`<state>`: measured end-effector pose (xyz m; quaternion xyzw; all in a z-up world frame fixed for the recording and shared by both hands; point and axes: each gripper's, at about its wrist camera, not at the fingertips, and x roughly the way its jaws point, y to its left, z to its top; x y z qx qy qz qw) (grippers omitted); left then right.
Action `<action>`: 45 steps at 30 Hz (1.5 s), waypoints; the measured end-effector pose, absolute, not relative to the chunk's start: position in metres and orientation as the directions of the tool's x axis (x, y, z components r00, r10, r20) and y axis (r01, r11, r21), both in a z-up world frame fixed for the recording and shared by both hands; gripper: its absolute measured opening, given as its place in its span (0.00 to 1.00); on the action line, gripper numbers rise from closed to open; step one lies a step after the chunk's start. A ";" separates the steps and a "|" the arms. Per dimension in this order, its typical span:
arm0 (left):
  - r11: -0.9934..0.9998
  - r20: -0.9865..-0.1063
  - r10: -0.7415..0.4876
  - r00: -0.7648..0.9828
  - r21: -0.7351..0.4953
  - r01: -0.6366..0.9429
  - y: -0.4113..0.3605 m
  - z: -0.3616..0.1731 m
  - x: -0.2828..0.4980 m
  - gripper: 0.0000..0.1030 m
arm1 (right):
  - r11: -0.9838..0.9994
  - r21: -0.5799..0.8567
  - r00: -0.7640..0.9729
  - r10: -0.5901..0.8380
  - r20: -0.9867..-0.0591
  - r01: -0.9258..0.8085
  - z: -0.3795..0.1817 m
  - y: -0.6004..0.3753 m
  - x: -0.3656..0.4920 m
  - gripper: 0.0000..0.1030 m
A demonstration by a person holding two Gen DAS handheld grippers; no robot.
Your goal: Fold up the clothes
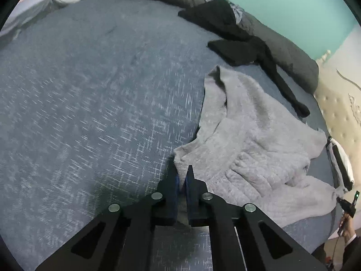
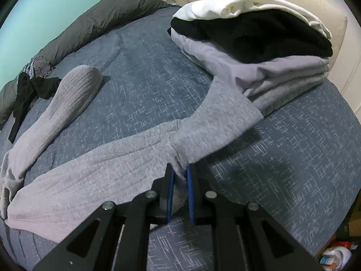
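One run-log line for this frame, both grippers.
left gripper: shut on grey sweater corner | right gripper: shut on sweater | folded stack: by headboard

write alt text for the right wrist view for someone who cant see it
The right gripper pinches the edge of a grey ribbed sweater spread on a blue patterned bedspread. A stack of folded clothes sits behind by the headboard, with black clothing far left.

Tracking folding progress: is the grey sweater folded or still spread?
Spread, unfolded: the grey sweater lies open on the bed, sleeve stretched out; both grippers pinch it.
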<state>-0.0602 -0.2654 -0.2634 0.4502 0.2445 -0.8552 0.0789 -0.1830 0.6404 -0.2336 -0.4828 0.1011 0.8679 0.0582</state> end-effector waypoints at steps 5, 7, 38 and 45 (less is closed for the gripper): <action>-0.866 -0.791 0.056 -0.610 -0.342 0.365 -0.271 -0.236 -0.042 0.04 | -0.973 0.152 -0.557 -0.029 -0.830 -0.176 -0.215 0.637 -0.180 0.10; -0.861 -0.787 0.044 -0.615 -0.342 0.376 -0.275 -0.228 -0.032 0.04 | -0.974 0.159 -0.568 -0.040 -0.822 -0.162 -0.205 0.635 -0.178 0.10; -0.818 -0.825 -0.042 -0.563 -0.296 0.494 -0.315 -0.240 -0.004 0.04 | -0.957 0.285 -0.630 -0.190 -0.753 -0.053 -0.166 0.624 -0.193 0.10; -0.815 -0.833 -0.012 -0.553 -0.312 0.488 -0.310 -0.257 0.002 0.04 | -0.956 0.263 -0.541 -0.154 -0.827 -0.130 -0.220 0.638 -0.201 0.10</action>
